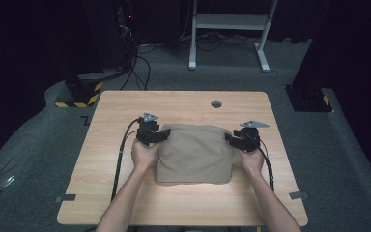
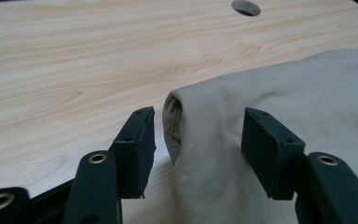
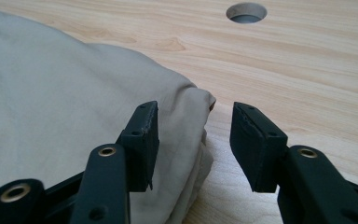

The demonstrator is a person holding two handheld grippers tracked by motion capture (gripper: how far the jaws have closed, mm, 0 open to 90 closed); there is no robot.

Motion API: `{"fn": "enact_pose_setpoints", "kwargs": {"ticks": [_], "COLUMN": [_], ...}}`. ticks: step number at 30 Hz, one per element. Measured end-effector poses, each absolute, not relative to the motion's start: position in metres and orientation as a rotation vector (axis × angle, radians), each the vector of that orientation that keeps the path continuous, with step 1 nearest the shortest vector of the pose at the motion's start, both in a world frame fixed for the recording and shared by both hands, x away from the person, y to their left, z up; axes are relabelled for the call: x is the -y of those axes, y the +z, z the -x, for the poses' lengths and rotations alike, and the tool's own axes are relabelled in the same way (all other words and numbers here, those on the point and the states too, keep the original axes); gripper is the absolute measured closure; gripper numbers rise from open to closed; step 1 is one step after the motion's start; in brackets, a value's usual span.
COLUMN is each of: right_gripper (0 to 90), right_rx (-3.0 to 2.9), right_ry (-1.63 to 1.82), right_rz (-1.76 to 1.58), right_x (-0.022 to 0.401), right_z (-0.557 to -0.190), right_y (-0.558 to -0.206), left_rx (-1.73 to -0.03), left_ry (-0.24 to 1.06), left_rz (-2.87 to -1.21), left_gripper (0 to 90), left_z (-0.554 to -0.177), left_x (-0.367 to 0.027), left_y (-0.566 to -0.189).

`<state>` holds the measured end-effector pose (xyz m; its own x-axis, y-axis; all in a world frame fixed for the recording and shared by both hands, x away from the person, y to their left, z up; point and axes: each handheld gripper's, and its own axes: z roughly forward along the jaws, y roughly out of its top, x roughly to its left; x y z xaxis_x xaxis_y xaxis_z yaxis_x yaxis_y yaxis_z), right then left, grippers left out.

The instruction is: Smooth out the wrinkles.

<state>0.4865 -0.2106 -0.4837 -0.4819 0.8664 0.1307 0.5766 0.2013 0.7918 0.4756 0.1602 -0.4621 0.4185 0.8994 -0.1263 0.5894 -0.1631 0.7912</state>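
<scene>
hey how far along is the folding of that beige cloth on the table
Done, it seems: the cloth lies as a compact folded rectangle on the table. In hand: the left gripper and right gripper sit at its two far corners, jaws open, a corner in each gap, pads not pressing. Left: whether another fold follows can't be told; otherwise, probably just drawing both grippers away.

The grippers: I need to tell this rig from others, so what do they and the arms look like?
Both the left gripper and right gripper are black, each topped by a grey three-cornered plate and trailing a black cable. Jaws carry flat black pads and brass-coloured rivets. The forearms are bare, no sleeves.
</scene>
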Motion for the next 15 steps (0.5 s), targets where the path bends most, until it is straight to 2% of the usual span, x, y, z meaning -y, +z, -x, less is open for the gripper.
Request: {"fn": "enact_pose_setpoints", "kwargs": {"ticks": [8,15], "right_gripper": [52.4,53.1], "right_rx": [-2.138,-2.180], "right_ry": [1.242,1.272], "right_rz": [-1.268,-1.185], "right_x": [0.204,0.186], "right_z": [-0.474,-0.462], "right_y": [-0.469,-0.464], "left_rx": [-1.134,-1.070], "left_ry": [0.468,0.428], "left_rz": [-1.862,-1.938], "left_gripper": [42.6,40.4], "left_z": [-0.460,-0.452], "left_x": [-0.145,-0.124], "left_y": [-0.446,-0.452]}}
